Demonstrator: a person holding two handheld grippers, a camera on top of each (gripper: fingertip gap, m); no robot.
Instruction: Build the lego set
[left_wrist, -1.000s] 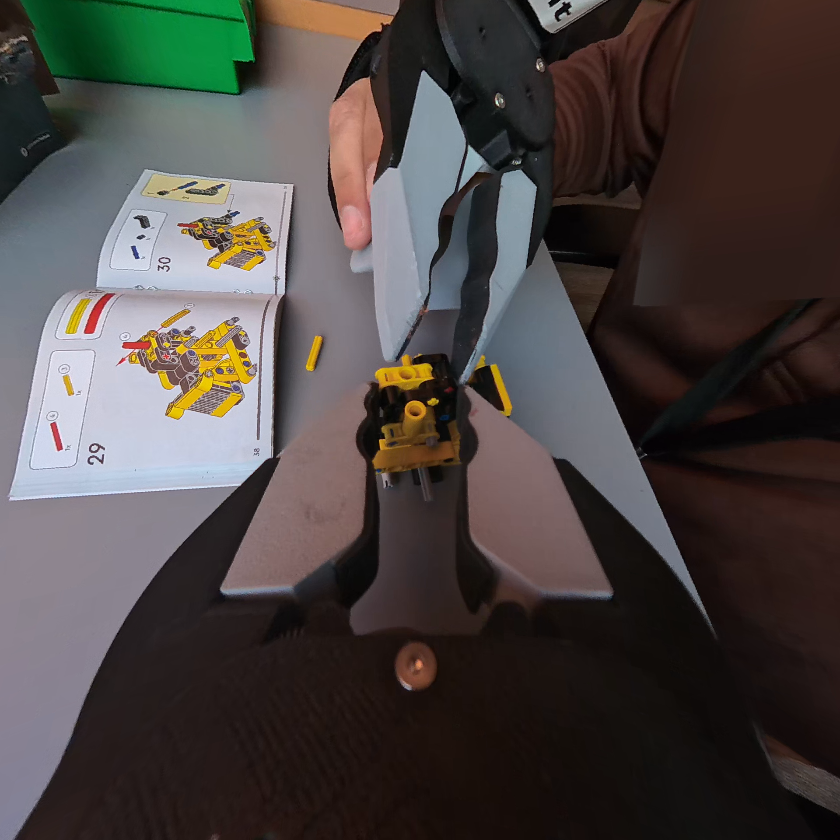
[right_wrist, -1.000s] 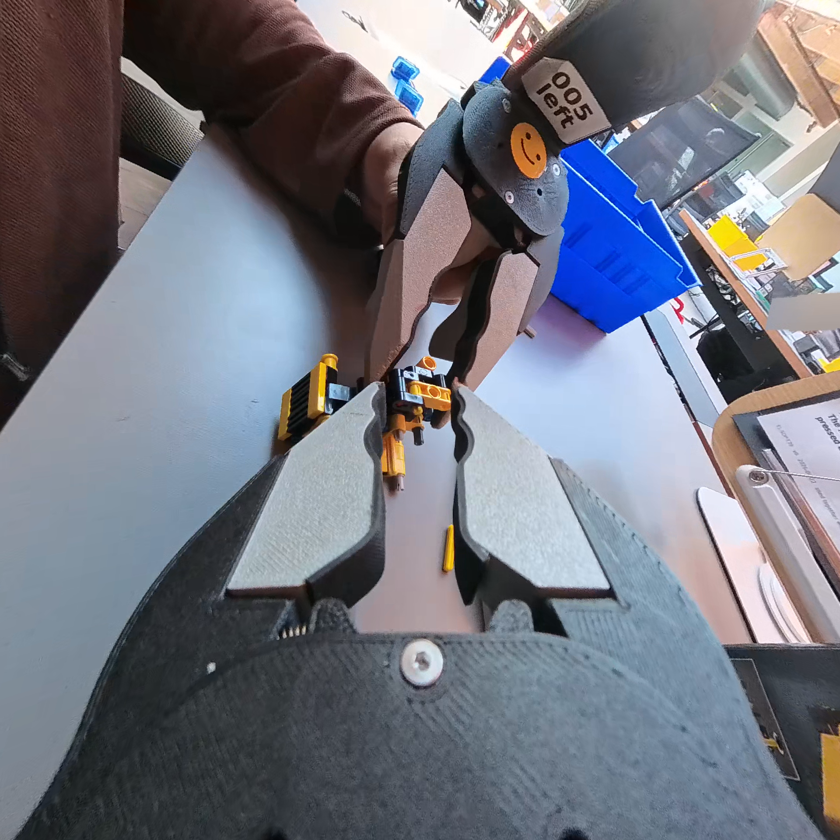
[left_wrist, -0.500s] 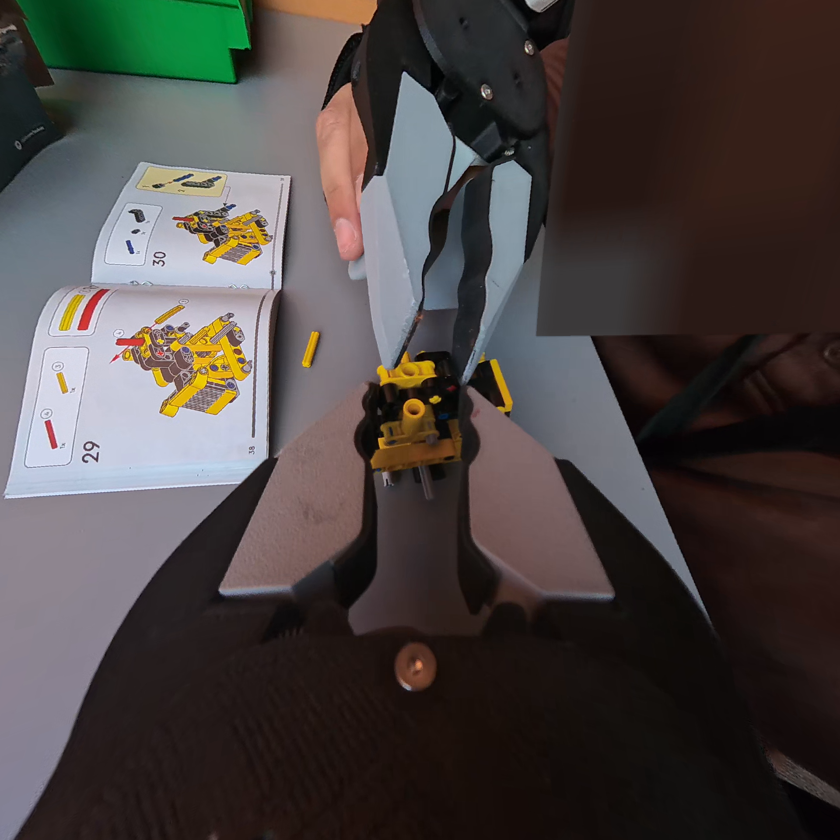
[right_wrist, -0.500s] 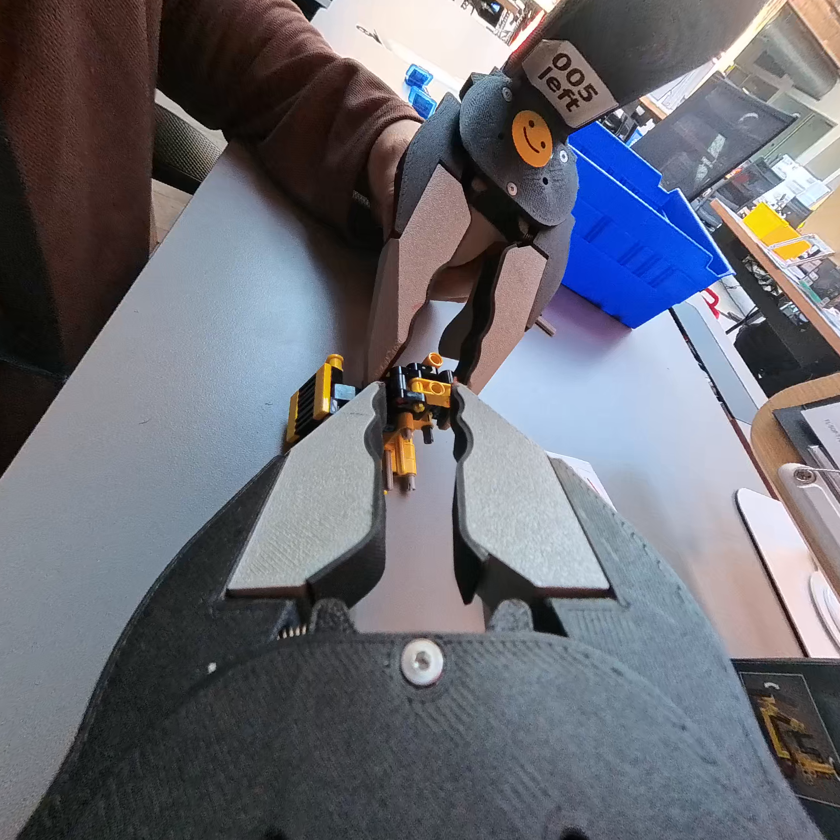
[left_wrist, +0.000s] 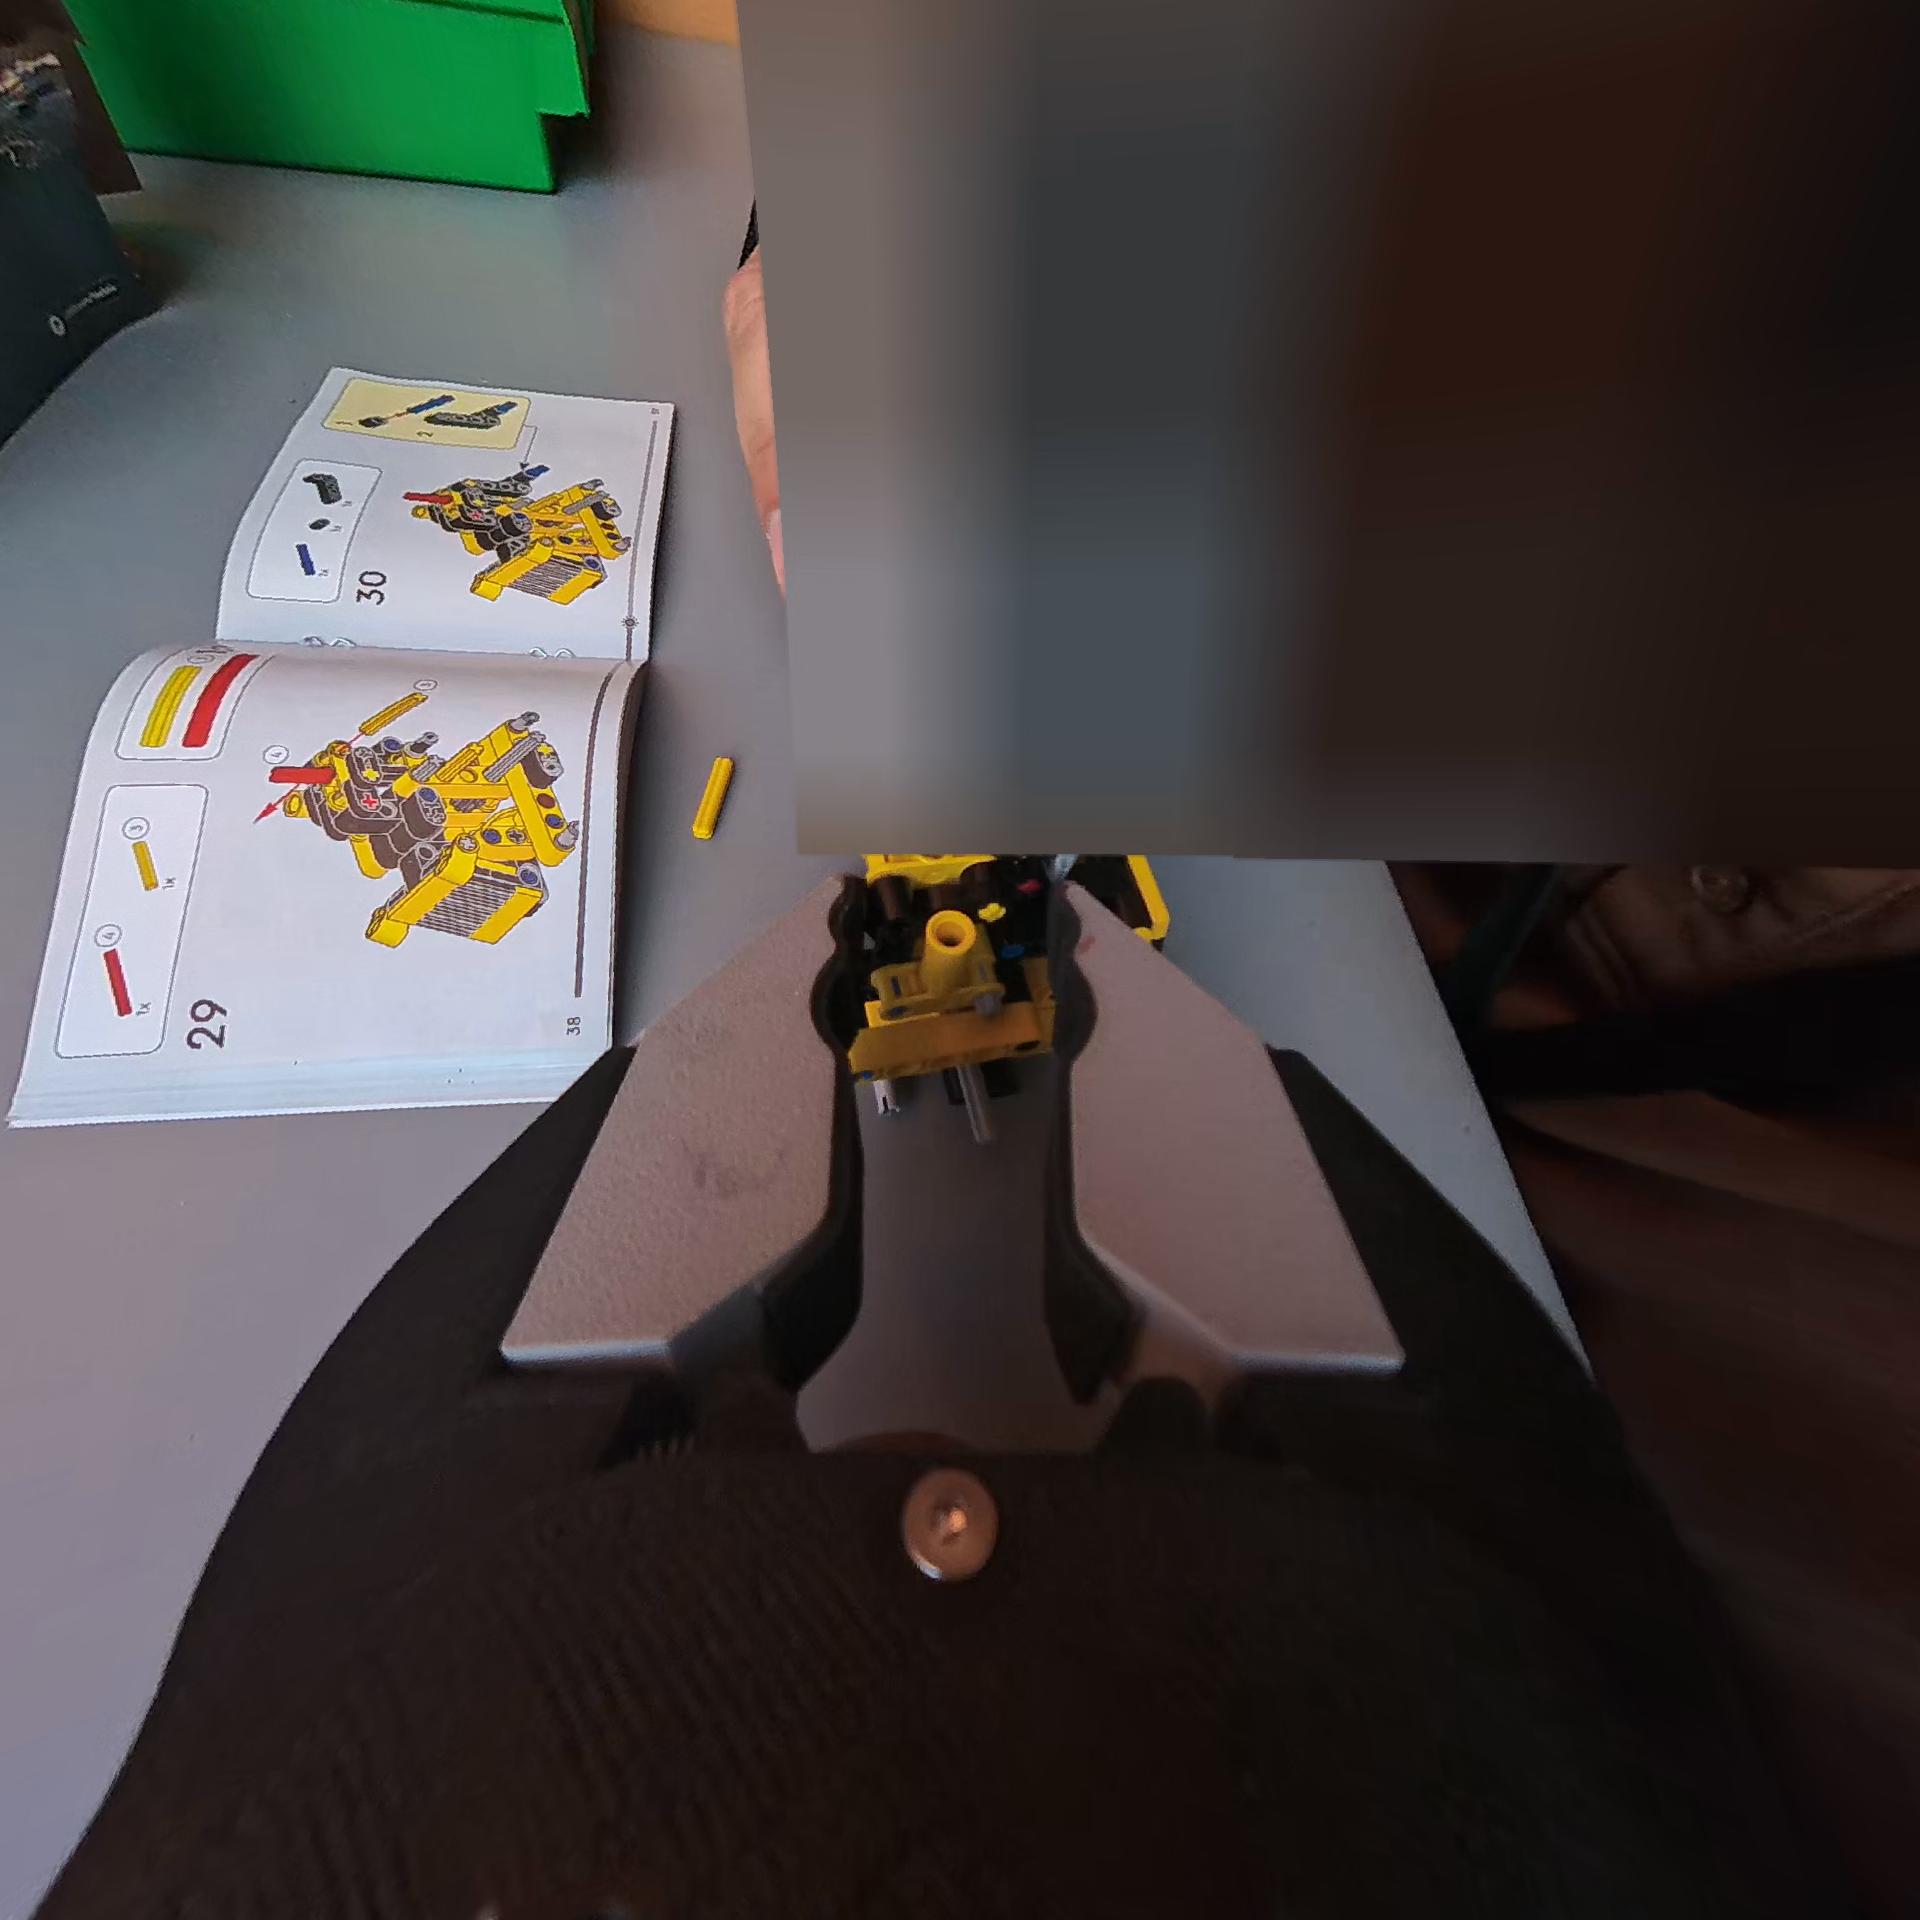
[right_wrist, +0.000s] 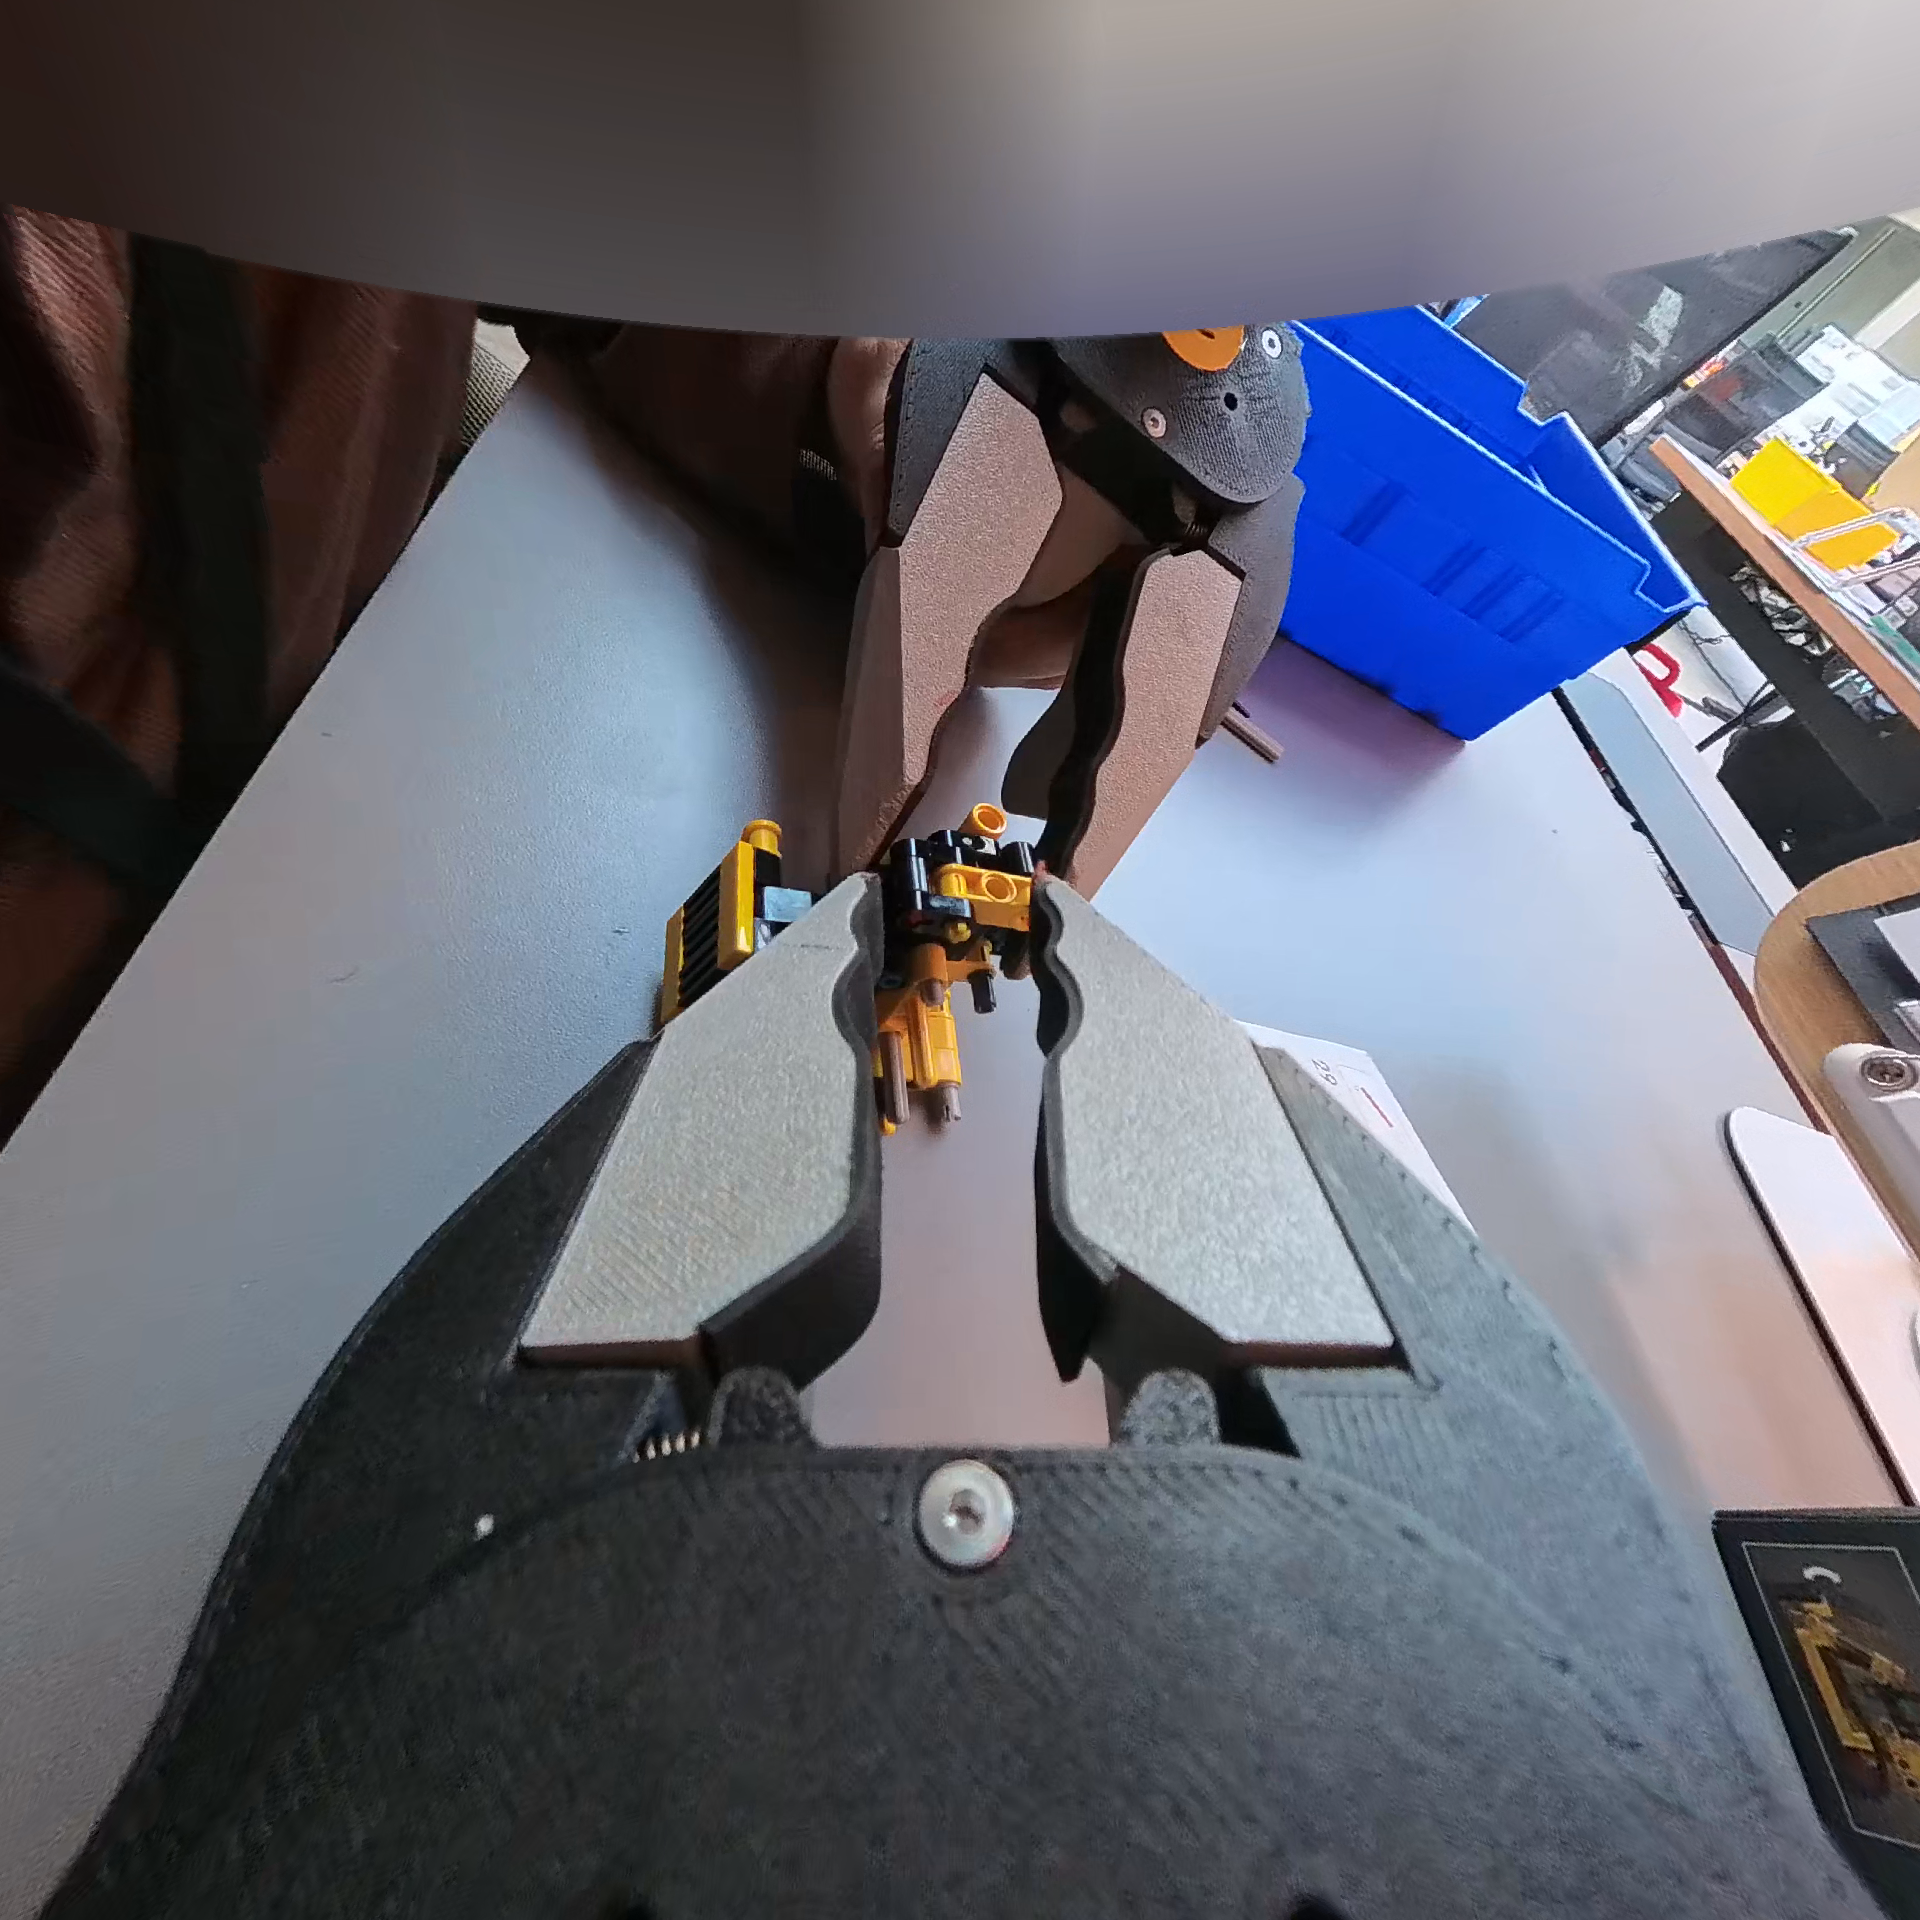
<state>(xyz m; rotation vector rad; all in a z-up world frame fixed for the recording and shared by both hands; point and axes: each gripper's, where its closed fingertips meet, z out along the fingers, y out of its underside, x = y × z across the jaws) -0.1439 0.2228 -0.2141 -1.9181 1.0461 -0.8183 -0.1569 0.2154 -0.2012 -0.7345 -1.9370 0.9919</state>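
The lego model (left_wrist: 951, 982), a small yellow and black build with grey axles sticking out, rests on the grey table (left_wrist: 364, 1299). My left gripper (left_wrist: 956, 904) is shut on its sides. The right wrist view shows the same lego model (right_wrist: 961, 899) with its yellow grille end (right_wrist: 717, 935) to the left. My right gripper (right_wrist: 954, 894) is shut on it from the opposite side. The left gripper (right_wrist: 961, 852) reaches down onto it from beyond. A blurred patch hides the right gripper in the left wrist view. A loose yellow pin (left_wrist: 713, 797) lies on the table left of the model.
An open instruction booklet (left_wrist: 343, 831) lies left of the model, and its corner (right_wrist: 1340, 1101) shows in the right wrist view. A green box (left_wrist: 332, 83) stands at the back. A blue bin (right_wrist: 1455, 561) stands beyond the left gripper. The person's torso is close by the table edge (left_wrist: 1475, 1091). The grippers are tip to tip, or close to it.
Both grippers keep hold of the model. The right wrist view has tilted, and the loose yellow pin seen between the right fingers a second ago is out of that view.
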